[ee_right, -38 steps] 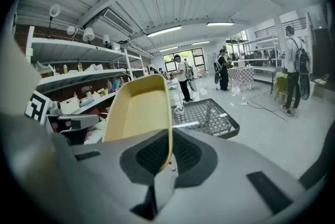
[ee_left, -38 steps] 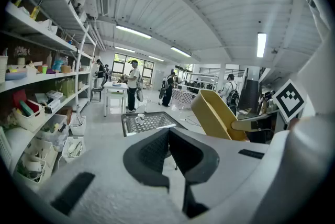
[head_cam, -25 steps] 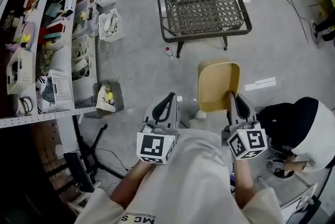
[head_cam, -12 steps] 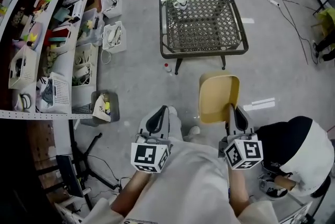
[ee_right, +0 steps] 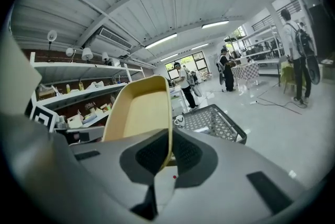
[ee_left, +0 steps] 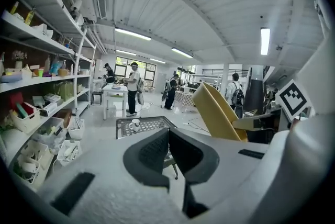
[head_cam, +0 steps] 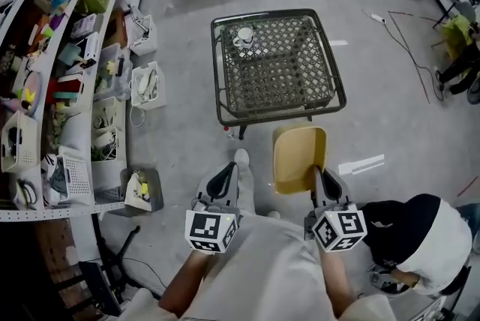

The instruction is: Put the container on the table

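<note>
at the far left a cluttered white shelf rack with bins lines the floor, away from the work

the left gripper hangs free over the grey floor with its dark jaws pressed together and nothing between them; it has no part in the carry

ahead stands the low dark table with a woven lattice top, a white mug at its far left corner

the shallow tan plastic container is in the air, tilted up on edge, just short of the table's near rim and not yet over it

the right gripper has its jaws clamped on the container's near right rim, a thin one-sided hold

to do this step well, i'd judge the carry should go forward until the container is fully above the lattice, right of the mug; then level it, lower it until the base rests flat, and only then part the jaws. with such an edge grip a quick swing could let it pivot, so slow and steady is better

no brand or label can be read; the only print is the black-and-white square markers on the two gripper cubes
</note>
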A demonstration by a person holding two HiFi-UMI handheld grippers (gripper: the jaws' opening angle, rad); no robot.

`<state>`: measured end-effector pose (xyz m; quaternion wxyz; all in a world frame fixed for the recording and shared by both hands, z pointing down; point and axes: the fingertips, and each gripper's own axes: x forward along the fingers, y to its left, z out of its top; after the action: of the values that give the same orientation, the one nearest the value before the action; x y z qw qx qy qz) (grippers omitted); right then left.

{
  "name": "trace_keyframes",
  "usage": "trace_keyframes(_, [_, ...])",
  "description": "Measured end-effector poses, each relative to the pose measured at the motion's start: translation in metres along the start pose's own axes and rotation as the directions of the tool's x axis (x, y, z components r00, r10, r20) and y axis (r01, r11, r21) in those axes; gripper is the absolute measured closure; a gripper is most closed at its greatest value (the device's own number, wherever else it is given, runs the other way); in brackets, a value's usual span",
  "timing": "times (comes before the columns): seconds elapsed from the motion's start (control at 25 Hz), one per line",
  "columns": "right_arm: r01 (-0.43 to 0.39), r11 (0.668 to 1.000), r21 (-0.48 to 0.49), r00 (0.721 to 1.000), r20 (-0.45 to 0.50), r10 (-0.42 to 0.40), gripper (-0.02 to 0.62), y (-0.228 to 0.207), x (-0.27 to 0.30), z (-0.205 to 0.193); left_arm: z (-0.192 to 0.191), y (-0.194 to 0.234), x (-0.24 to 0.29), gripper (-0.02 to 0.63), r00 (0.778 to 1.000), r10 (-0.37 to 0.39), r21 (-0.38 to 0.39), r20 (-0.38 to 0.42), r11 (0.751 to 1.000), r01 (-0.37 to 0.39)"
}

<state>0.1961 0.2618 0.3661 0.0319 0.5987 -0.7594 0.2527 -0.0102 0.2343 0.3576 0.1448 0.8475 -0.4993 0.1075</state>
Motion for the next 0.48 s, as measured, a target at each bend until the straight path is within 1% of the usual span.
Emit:
trace_keyframes(0.12, [0.022,1.000,0.013,1.000,-0.015,-0.022,0.569,-0.001,0.035,0.015,0.028,0.034,0.037,0.583,1.000,0.001,-0.010,0.014,1.000,-0.001])
trace_keyframes(0.24, [0.039,0.999,-0.001,0.999,-0.022,-0.039,0.569,0.003,0.075,0.034,0.063,0.058,0.070,0.583,0.998,-0.038,0.025,0.042,0.999,0.037])
trace_keyframes(0.36, [0.057,0.998,-0.015,0.998,-0.035,-0.058,0.568,0.008,0.114,0.045,0.078,0.081,0.097,0.583,0.996,-0.081,0.052,0.036,0.996,0.079])
trace_keyframes(0.48, [0.073,0.997,-0.031,0.997,-0.038,-0.074,0.568,0.014,0.151,0.059,0.089,0.106,0.123,0.583,0.994,-0.106,0.052,0.027,0.993,0.104])
